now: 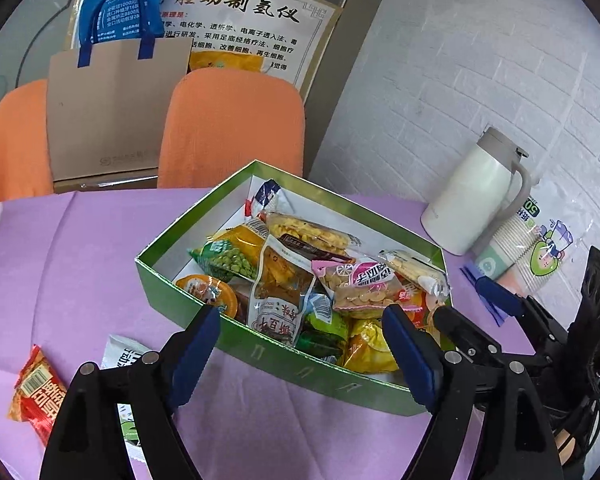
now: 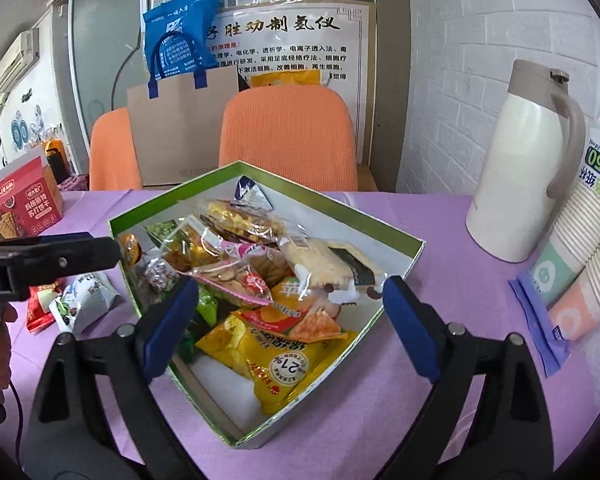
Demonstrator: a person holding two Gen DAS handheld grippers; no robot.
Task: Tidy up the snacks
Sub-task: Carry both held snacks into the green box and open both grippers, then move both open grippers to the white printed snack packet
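Observation:
A green box (image 1: 156, 276) (image 2: 324, 368) on the purple table holds many snack packets. My left gripper (image 1: 300, 344) is open and empty, just in front of the box's near wall. My right gripper (image 2: 290, 320) is open and empty, hovering over the box's near corner above a yellow chip bag (image 2: 276, 364). A red packet (image 1: 38, 390) and a white packet (image 1: 120, 354) lie on the table left of the box; they also show in the right wrist view as the red packet (image 2: 40, 308) and the white packet (image 2: 86, 300). The right gripper shows at the right in the left wrist view (image 1: 496, 300).
A white thermos jug (image 1: 476, 196) (image 2: 528, 164) and a sleeve of paper cups (image 1: 520, 248) (image 2: 580, 264) stand at the right. A red snack carton (image 2: 20, 204) stands far left. Two orange chairs (image 2: 288, 136) and a paper bag (image 2: 184, 128) stand behind the table.

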